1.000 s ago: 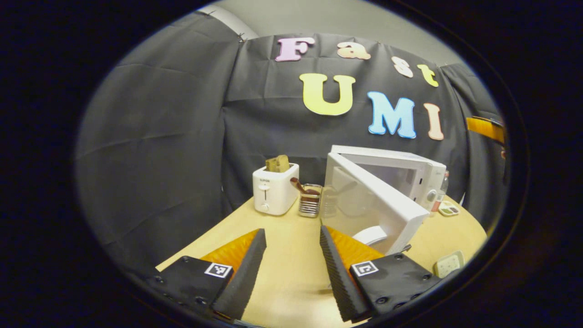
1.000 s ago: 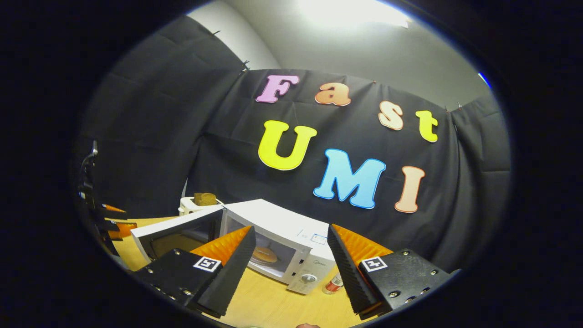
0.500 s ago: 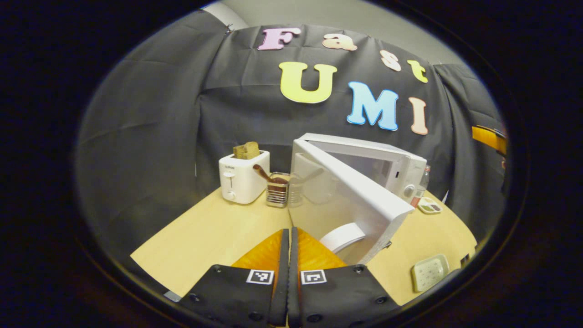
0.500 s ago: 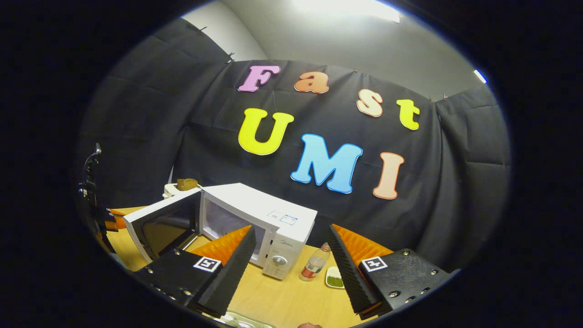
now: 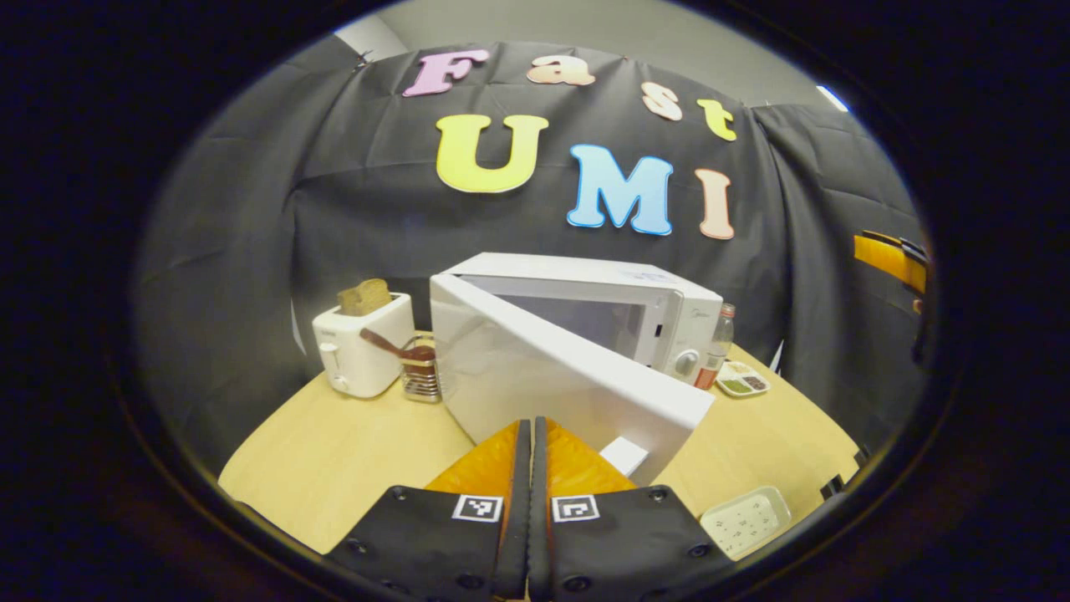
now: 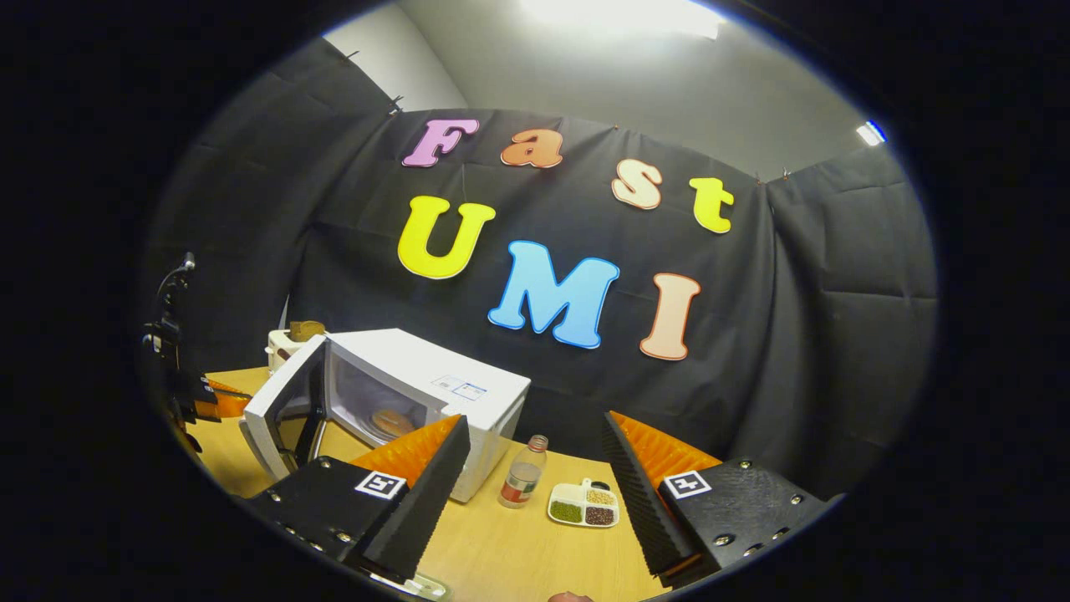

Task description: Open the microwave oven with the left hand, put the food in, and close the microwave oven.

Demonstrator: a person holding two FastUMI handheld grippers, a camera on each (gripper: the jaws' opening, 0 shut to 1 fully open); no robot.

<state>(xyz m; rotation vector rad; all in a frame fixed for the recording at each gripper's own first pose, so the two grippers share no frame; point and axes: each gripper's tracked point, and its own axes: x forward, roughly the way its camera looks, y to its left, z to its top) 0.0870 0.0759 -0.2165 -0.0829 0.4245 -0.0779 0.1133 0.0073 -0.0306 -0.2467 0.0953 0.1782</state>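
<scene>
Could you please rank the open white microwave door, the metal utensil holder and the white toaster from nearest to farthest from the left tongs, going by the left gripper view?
1. The open white microwave door, just ahead of the shut left tongs, swinging right.
2. The metal utensil holder, farther back, left of the door.
3. The white toaster holding bread, far left, slightly beyond the holder.

Microwave door (image 5: 568,376) ajar, blocks cavity front; toaster (image 5: 361,344), utensil holder (image 5: 420,376) crowd left side.
</scene>
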